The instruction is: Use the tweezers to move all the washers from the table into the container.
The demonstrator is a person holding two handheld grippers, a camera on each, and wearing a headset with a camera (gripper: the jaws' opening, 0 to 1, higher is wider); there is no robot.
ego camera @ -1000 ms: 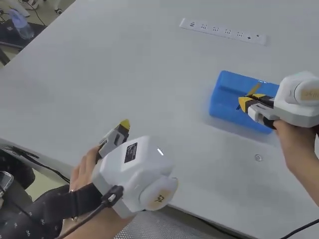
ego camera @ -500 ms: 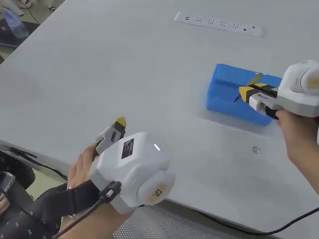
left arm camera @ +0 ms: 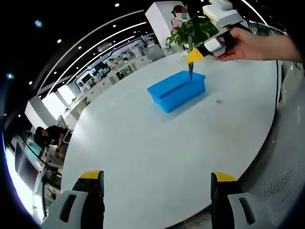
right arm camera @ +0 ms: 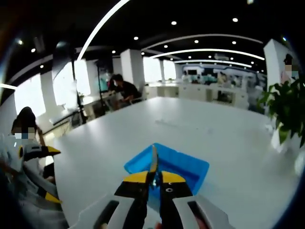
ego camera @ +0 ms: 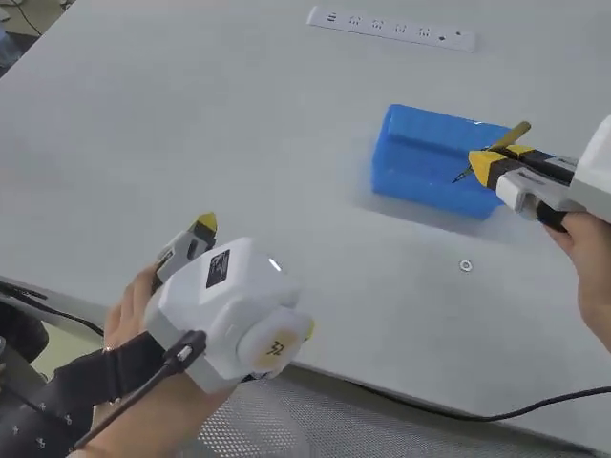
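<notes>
Left gripper view: left gripper sits low at the table's near edge, jaws wide apart, nothing in them. Head view, going out: cable runs below the near edge at right. One washer lies flat on the table between that edge and the container, apart from both, toward the right edge. Right gripper is clamped on the tweezers, tips hanging over the container's right end, not touching it as far as I can tell. Can't tell if the tips hold a washer, too small; can't see into the container either. Power strip lies at the far edge. My read: drop-off step, at least one washer left to fetch. Risks: it's a thin flat washer on a smooth top, so tips coming in steep or off-centre could skate it toward the near edge and off the table. If the tweezers twist in the jaws, the tips won't close square and the washer could pop out on the way over. Versus 1.0 s ago: whole view has shifted, that's the head moving. Washer keeps its place relative to the container. Right gripper has pulled back from the container's middle toward its right end. Left gripper is much where it was.
</notes>
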